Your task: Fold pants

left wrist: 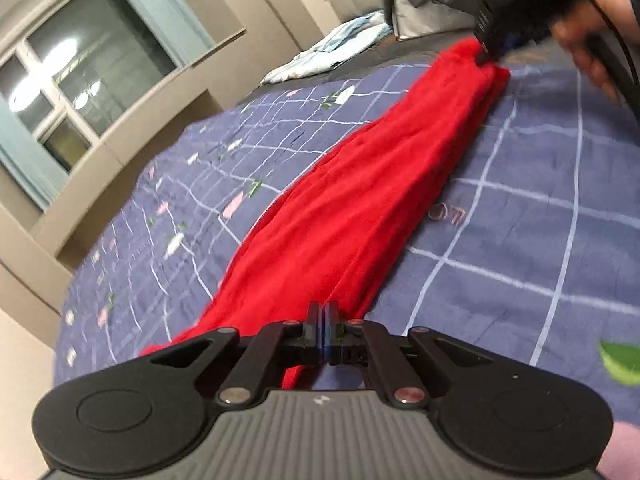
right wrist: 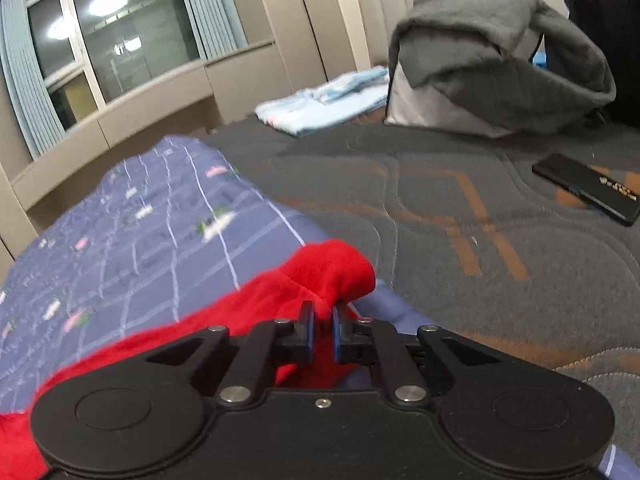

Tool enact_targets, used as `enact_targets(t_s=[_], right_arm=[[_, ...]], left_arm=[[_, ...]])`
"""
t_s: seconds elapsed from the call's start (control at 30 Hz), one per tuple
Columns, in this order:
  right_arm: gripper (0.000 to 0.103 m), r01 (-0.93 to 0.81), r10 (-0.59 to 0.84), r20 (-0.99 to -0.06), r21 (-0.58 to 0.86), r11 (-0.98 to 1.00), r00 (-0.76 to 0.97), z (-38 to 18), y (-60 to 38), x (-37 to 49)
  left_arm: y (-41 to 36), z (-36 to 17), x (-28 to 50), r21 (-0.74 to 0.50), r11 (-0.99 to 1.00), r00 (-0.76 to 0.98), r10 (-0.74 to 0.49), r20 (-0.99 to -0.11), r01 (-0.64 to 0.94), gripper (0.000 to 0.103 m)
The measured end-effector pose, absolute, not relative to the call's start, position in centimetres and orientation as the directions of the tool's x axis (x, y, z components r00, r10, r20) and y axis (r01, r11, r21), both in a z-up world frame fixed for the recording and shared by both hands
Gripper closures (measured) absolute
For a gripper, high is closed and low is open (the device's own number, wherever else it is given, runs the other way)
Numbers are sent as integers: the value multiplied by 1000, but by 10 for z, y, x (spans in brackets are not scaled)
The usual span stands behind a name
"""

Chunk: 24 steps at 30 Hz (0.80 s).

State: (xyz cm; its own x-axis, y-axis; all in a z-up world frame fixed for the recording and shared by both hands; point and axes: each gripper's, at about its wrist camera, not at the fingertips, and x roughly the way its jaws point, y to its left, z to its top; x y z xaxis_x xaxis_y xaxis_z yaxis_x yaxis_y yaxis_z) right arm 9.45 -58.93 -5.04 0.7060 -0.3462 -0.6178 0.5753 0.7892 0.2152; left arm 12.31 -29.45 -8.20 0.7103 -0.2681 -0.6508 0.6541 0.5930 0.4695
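Note:
Red pants (left wrist: pixel 360 200) lie stretched in a long narrow strip across a blue checked bedspread (left wrist: pixel 520 200). At the strip's near end my left gripper (left wrist: pixel 322 309) has its fingers pressed together on the cloth. The right gripper (left wrist: pixel 486 56), held by a person's hand (left wrist: pixel 588 44), pinches the far end. In the right wrist view the right gripper (right wrist: pixel 322 309) has its pads close together, with a bunched fold of the red pants (right wrist: pixel 328 272) caught between them. That end sits at the bedspread's edge (right wrist: pixel 200 208), beside the bare grey mattress (right wrist: pixel 480 220).
A grey blanket draped over a white pillow (right wrist: pixel 500 52) stands at the headboard. Folded light-blue cloth (right wrist: pixel 320 104) lies beside it. A flat black box (right wrist: pixel 588 192) rests on the mattress to the right. A window (left wrist: pixel 80 80) and ledge run along the far side.

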Motion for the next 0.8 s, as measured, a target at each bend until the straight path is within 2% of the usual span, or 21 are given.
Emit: enact_targets(t_s=[0.07, 0.13, 0.17, 0.2, 0.23, 0.27, 0.3, 0.33, 0.37, 0.43, 0.47, 0.57, 0.67, 0.8], right_arm=[[91, 560, -334, -628, 198, 805, 703, -55, -591, 98], [83, 555, -334, -639, 177, 813, 693, -56, -591, 100], [81, 552, -333, -639, 174, 815, 693, -55, -590, 100], [71, 548, -331, -636, 175, 818, 697, -52, -589, 98], [56, 545, -333, -629, 175, 820, 703, -49, -587, 95], [47, 541, -334, -621, 175, 823, 709, -46, -584, 93], [33, 536, -332, -615, 177, 826, 715, -42, -581, 90], [26, 526, -324, -609, 183, 831, 724, -39, -577, 88], [23, 513, -313, -603, 190, 837, 734, -36, -571, 85], [8, 482, -289, -596, 192, 855, 749, -32, -558, 82], [5, 463, -278, -590, 188, 866, 758, -30, -550, 81], [4, 386, -221, -575, 181, 905, 788, -28, -521, 80], [1, 253, -74, -582, 233, 939, 810, -29, -481, 86], [1, 50, 90, -587, 218, 975, 805, -30, -410, 107]], left_arm=[[-289, -74, 124, 437, 614, 698, -278, -660, 658, 84], [-284, -64, 120, 439, 625, 712, -285, -642, 646, 39], [-279, -59, 117, 448, 630, 726, -288, -624, 635, 33], [-276, -54, 116, 454, 633, 736, -289, -613, 627, 28], [-274, -50, 115, 459, 637, 743, -286, -605, 619, 24], [-271, -46, 113, 464, 644, 752, -280, -597, 608, 21], [-267, -40, 112, 468, 656, 764, -274, -584, 592, 14], [-262, -36, 111, 469, 669, 776, -269, -570, 577, 9], [-258, -31, 110, 468, 682, 785, -263, -561, 563, 7], [-246, -23, 110, 464, 710, 803, -243, -545, 530, 2], [-236, -20, 111, 464, 728, 813, -223, -537, 506, 1], [-208, -10, 112, 454, 758, 825, -190, -532, 468, 1], [-169, 4, 113, 453, 777, 838, -170, -518, 438, 0], [-118, 17, 117, 469, 816, 868, -77, -490, 337, 0]])
